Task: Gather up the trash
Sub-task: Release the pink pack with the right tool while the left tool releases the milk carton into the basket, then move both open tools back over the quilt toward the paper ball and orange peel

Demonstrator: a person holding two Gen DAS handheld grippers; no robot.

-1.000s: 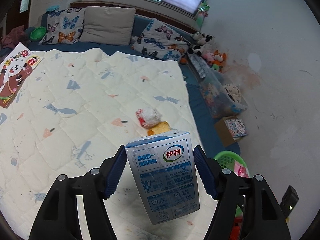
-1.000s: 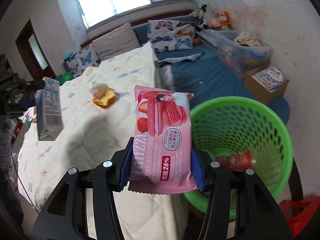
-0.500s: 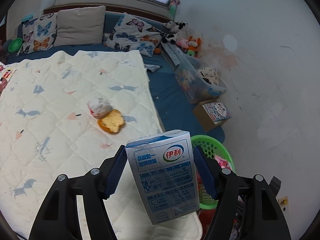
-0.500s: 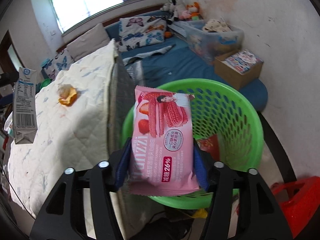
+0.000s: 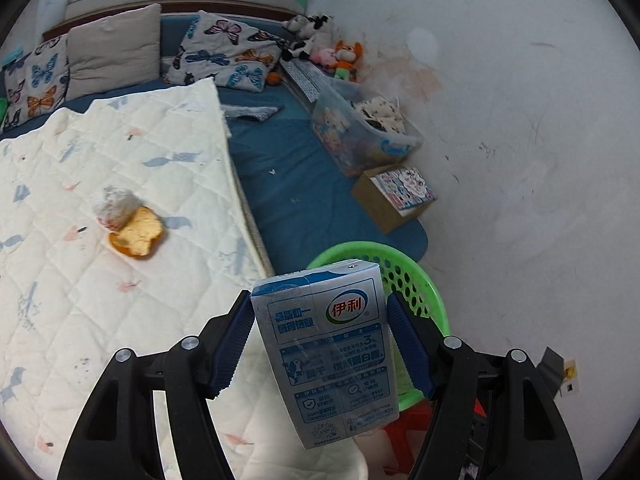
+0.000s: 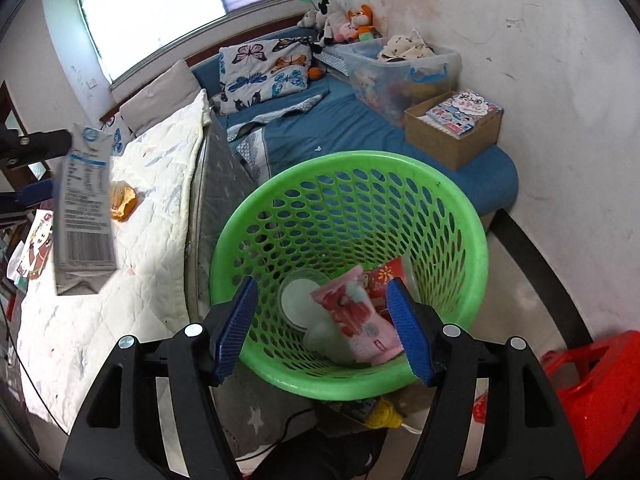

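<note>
A cream quilted blanket [image 5: 100,208] covers the bed at nine o'clock. Butterfly-print pillows [image 5: 228,54] lean at twelve o'clock beside a plain beige cushion [image 5: 114,54]. Stuffed toys [image 6: 340,20] sit at one o'clock above a clear plastic storage bin [image 6: 396,68] and a brown cardboard box [image 6: 452,132]. A red plastic stool [image 6: 596,392] stands at four o'clock.

Both the left gripper [image 5: 320,344] and the right gripper [image 6: 318,328] have glossy black arms (silver screws at the joints) with ribbed blue pads [image 6: 236,326].

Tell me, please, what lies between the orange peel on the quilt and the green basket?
In the right wrist view, only bare quilt and the mattress edge separate the orange peel from the green basket.
</note>
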